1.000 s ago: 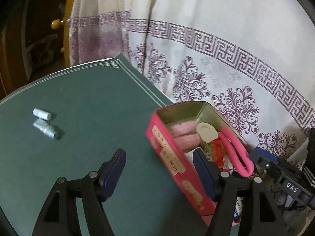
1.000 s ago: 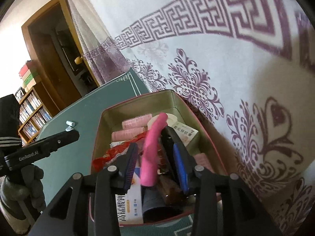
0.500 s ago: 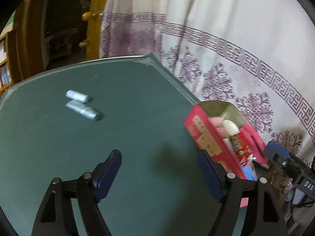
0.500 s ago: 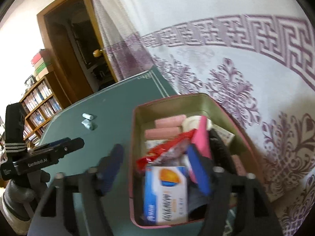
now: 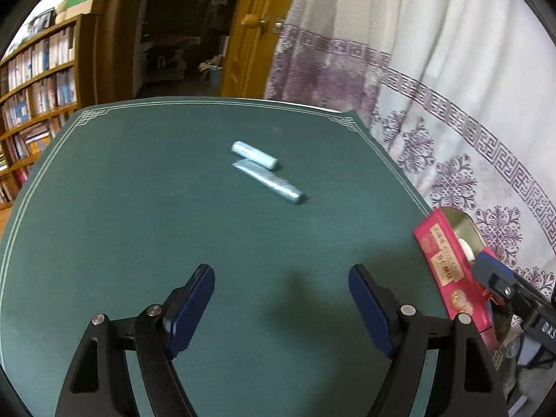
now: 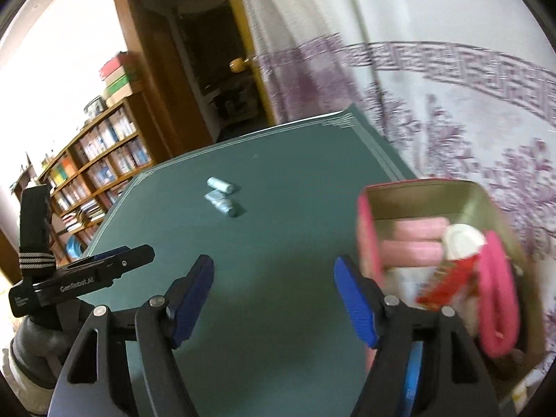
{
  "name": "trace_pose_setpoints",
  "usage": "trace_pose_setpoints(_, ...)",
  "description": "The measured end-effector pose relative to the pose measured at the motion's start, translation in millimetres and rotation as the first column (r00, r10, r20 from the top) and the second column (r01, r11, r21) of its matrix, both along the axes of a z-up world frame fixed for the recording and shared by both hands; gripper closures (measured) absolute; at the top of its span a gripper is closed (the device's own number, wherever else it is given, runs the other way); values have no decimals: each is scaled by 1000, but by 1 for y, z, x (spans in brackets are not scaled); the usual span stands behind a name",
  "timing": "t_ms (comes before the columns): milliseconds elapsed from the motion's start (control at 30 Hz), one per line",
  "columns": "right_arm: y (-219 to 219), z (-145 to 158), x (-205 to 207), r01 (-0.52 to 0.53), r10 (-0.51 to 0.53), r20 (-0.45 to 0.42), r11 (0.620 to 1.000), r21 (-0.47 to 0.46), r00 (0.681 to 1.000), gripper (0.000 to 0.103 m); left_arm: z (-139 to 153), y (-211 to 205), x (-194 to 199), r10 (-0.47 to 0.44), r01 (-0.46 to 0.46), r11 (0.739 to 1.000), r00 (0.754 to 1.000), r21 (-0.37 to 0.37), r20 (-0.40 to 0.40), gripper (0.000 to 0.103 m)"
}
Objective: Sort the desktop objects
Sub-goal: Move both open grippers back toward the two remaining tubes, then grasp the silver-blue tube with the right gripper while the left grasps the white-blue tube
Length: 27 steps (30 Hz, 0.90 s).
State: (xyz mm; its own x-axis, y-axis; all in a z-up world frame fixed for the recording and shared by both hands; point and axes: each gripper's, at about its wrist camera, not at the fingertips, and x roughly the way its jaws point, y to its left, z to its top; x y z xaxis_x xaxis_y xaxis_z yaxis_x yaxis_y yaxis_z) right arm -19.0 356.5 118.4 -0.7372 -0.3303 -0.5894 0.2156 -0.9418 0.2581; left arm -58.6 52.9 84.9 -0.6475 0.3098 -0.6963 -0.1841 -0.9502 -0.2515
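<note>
Both claws hang over the green tabletop point(image 5: 139, 208) spread wide, nothing in either: left claw point(image 5: 281, 309), right claw point(image 6: 272, 299); two pale blue tubes point(image 5: 266, 172) lie side by side toward the far middle; the red tin point(image 6: 451, 260) sits at the right edge, stuffed with pink stuff; bookshelf point(image 6: 97, 160) far left, patterned curtain point(image 5: 451, 104) on the right.

Home study: bookshelves point(image 5: 38, 80), wooden door point(image 5: 253, 31), patterned curtain point(image 5: 434, 69).
</note>
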Motion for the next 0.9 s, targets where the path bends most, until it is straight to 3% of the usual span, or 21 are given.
trace_pose_setpoints(267,-52,-13,-43,-81,81,11,996,33,997,28,-6,-45,3,75,-75,997,997,-9,12,22)
trace_pose_setpoints(300,-59,-15,-51,-95,94,18,995,36,995,31,-6,-52,3,88,-88,996,996,-8,13,22)
trace_pose_setpoints(367,-75,-21,-66,-127,125,33,991,47,992,45,-7,-60,1,109,-109,994,994,-5,16,22)
trace_pose_setpoints(467,-99,-28,-88,-171,166,59,982,78,984,51,-10,-71,-2,130,-130,992,991,1,20,22)
trace_pose_setpoints(700,-142,-51,-137,-225,211,122,967,121,970,52,-21,-89,-12,146,-147,989,988,8,48,22)
trace_pose_setpoints(900,-150,-67,-167,-227,205,158,965,134,966,52,-34,-105,-15,172,-174,984,982,25,84,22)
